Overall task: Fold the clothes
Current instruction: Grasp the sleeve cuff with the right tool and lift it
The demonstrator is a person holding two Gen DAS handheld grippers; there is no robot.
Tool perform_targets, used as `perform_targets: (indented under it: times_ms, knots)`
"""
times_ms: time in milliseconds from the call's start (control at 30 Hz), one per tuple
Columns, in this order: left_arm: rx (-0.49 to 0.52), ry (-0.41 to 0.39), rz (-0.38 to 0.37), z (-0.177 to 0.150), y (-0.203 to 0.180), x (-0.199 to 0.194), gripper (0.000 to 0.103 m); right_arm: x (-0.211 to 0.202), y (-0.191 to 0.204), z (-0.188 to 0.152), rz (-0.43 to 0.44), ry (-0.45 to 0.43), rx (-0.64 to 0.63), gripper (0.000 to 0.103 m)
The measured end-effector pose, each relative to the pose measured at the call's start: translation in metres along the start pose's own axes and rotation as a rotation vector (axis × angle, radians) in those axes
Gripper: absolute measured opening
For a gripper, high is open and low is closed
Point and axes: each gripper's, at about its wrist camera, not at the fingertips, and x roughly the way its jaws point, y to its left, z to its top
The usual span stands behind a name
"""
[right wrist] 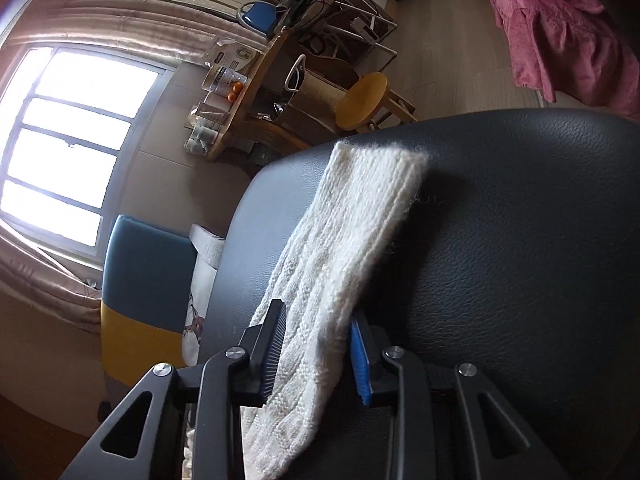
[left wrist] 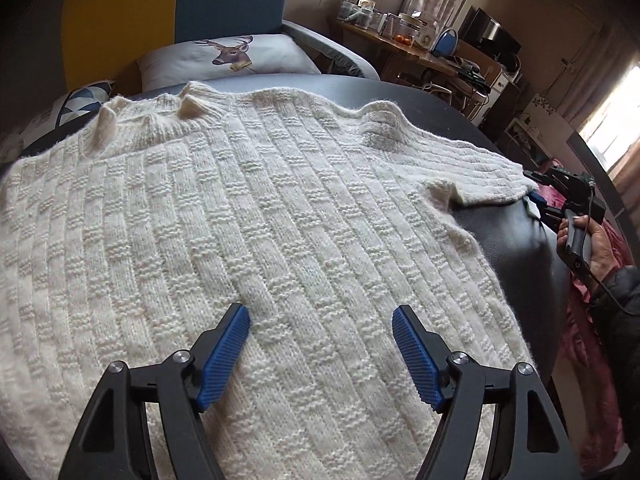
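A dark leather-look table fills most of both views. Spread flat across it is a large cream knitted sweater with a raised block pattern, its collar lying far ahead of the left gripper and one short sleeve stretching away toward the right gripper.

The left gripper hovers low over the lower body of the sweater. Its two blue ribbed pads are spread wide apart, with knit showing between them and nothing held.

The right gripper, seen from its own camera, has the sleeve running up between its pads, one pad on each side of the fabric. The pads stand close against the knit, but whether they actually pinch it cannot be told. In the left wrist view this gripper sits at the sleeve's cuff, held by a hand on a black grip.

Beyond the sweater's collar lies a pillow printed with a deer head. Past the sleeve end stand a cluttered wooden desk and a round wooden stool.
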Motion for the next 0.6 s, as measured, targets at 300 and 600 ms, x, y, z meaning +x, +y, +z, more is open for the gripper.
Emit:
perform_targets:
  times_ms: [300, 600]
  knots:
    - [-0.031, 0.023, -0.014, 0.007, -0.001, -0.001, 0.08, 0.016, 0.02, -0.002, -0.017, 0.063, -0.133, 0.041]
    - [-0.109, 0.011, -0.087, 0.02, 0.002, -0.027, 0.08, 0.012, 0.074, -0.033, -0.025, 0.059, -0.396, 0.007]
